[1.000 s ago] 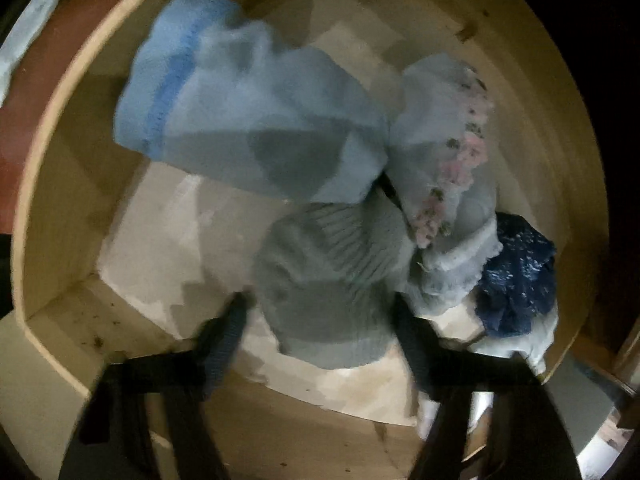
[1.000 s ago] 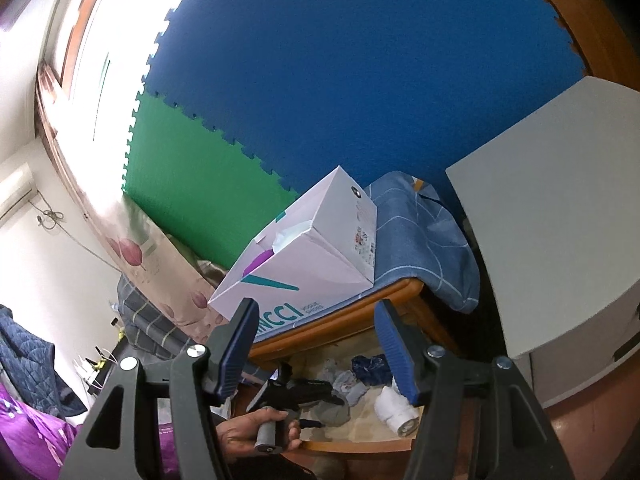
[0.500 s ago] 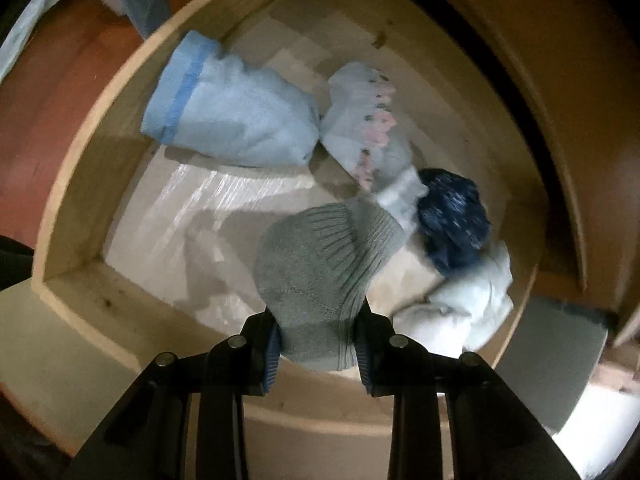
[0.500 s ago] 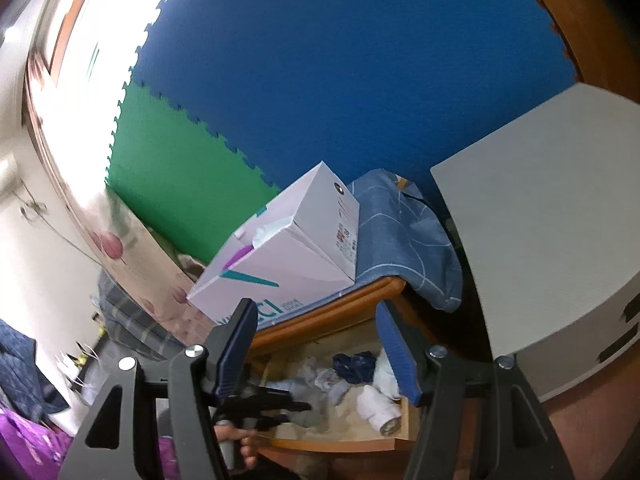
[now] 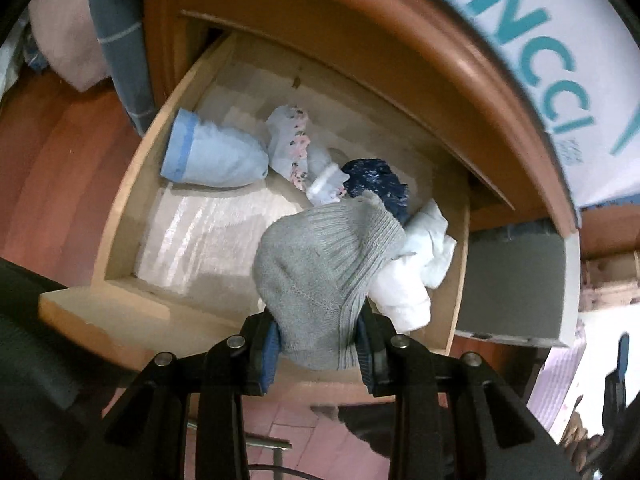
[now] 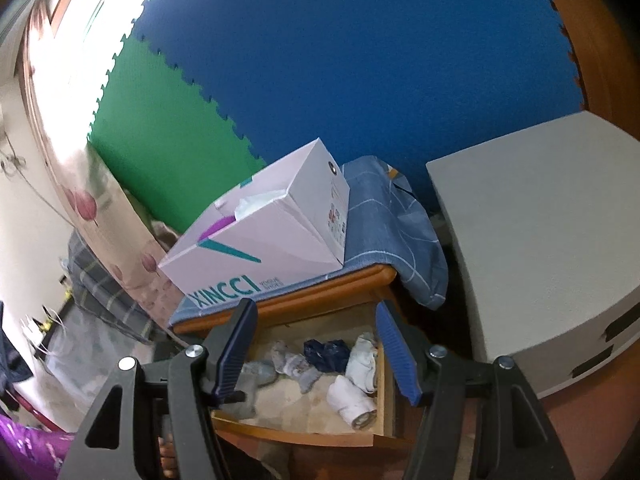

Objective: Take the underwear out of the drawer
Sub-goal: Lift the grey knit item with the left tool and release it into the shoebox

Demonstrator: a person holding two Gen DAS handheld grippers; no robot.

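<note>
My left gripper (image 5: 318,350) is shut on a grey ribbed knit garment (image 5: 320,272), which hangs above the front of the open wooden drawer (image 5: 120,208). Lying in the drawer are a light blue piece (image 5: 216,156), a white floral piece (image 5: 292,148), a navy patterned piece (image 5: 372,184) and white rolled pieces (image 5: 404,292). My right gripper (image 6: 316,352) stands open in front of the drawer (image 6: 304,432) and above it, with nothing between its fingers. In the right wrist view the grey garment (image 6: 244,400) shows partly behind the left finger.
A white tissue box (image 6: 260,240) and a blue cloth (image 6: 400,232) lie on the nightstand top (image 5: 440,60) over the drawer. A grey cabinet (image 6: 540,232) stands to the right. Blue and green foam mats cover the wall. The floor (image 5: 52,160) is red-brown wood.
My left gripper has closed on the grey garment and risen with it off the drawer floor. The drawer now looks smaller and farther. The right gripper has shifted only slightly.
</note>
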